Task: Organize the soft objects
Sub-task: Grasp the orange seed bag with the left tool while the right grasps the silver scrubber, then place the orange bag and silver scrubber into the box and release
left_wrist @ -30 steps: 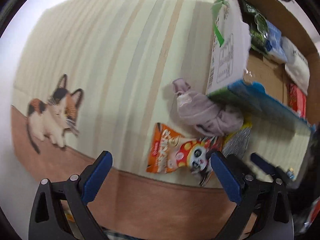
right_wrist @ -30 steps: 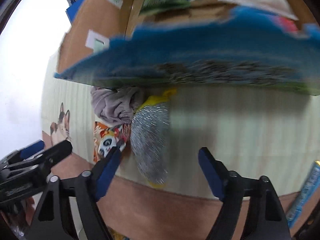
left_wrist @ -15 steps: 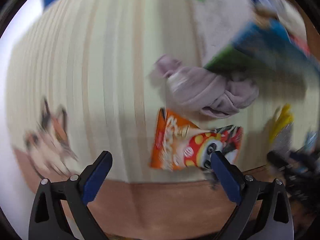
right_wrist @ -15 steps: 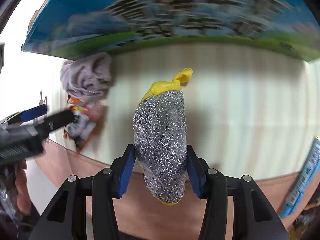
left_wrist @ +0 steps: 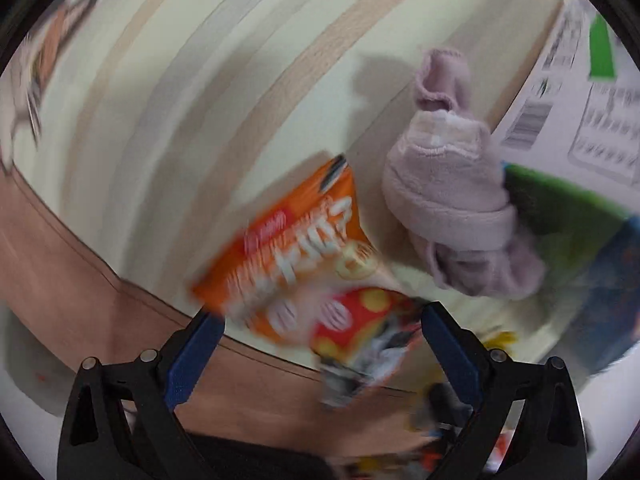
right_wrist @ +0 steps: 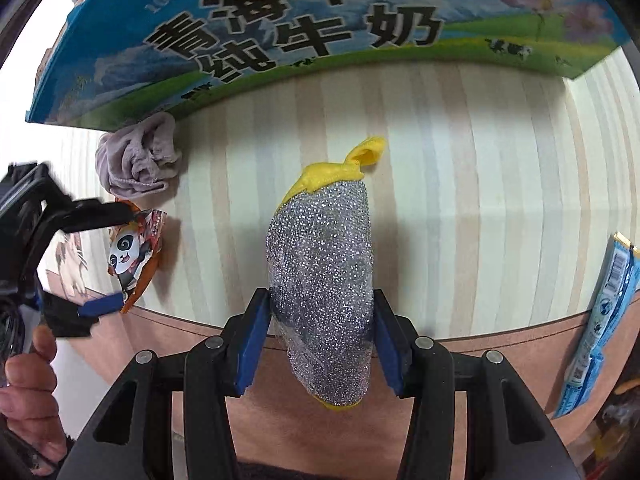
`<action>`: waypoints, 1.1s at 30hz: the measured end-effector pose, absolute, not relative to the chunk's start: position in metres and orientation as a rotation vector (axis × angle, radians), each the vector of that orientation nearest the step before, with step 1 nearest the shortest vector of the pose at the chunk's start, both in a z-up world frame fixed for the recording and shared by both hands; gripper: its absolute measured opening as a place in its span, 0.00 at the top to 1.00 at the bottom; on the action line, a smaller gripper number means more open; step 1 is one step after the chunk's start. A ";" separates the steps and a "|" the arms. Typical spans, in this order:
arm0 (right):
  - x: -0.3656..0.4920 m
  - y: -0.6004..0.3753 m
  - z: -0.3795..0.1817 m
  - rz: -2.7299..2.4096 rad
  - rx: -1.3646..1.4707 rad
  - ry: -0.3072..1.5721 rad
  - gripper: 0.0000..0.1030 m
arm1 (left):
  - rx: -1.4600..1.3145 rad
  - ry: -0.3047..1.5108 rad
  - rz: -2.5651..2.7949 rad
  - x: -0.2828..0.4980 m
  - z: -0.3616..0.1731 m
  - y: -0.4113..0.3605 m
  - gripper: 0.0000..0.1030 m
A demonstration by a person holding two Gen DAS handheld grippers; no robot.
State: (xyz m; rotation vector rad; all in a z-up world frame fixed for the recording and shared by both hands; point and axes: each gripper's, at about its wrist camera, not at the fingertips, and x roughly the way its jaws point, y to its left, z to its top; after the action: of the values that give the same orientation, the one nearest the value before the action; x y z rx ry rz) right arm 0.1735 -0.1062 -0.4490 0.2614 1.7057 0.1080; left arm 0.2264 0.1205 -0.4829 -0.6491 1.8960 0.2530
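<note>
Pinching the glittery scrubber (right_wrist: 320, 276) lengthwise, loop end forward, right gripper (right_wrist: 320, 332) clenched; left gripper (left_wrist: 320, 320) spread wide

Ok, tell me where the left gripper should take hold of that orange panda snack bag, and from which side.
Take the orange snack bag across its width near the middle, coming in flat from the brown border of the mat. It lies flat between the left gripper's open fingers, so that approach looks clear; the purple cloth crowds its far side.

The cloth (right_wrist: 136, 162) lies against the carton (right_wrist: 304, 36), the snack bag (right_wrist: 134, 252) before it, the scrubber (right_wrist: 324, 276) to their right.
</note>
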 end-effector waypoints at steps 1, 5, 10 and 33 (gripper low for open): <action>0.174 -0.103 -0.447 0.108 0.250 1.706 0.49 | -0.589 1.912 0.248 0.226 -0.484 0.120 0.02; 0.172 -0.095 -0.445 0.112 0.180 1.723 0.49 | -0.415 1.951 0.247 0.219 -0.486 0.131 0.04; 0.173 -0.078 -0.447 0.128 0.174 1.724 0.49 | -0.391 1.894 0.192 0.205 -0.446 0.138 0.04; 0.182 -0.097 -0.453 0.102 0.186 1.757 0.48 | -0.090 1.861 0.191 0.246 -0.472 0.109 0.58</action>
State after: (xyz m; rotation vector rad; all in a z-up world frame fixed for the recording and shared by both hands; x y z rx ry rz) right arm 0.1822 -0.0969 -0.4526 0.1859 1.7565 0.1018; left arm 0.2459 0.1089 -0.4723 -0.0899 1.8607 0.1910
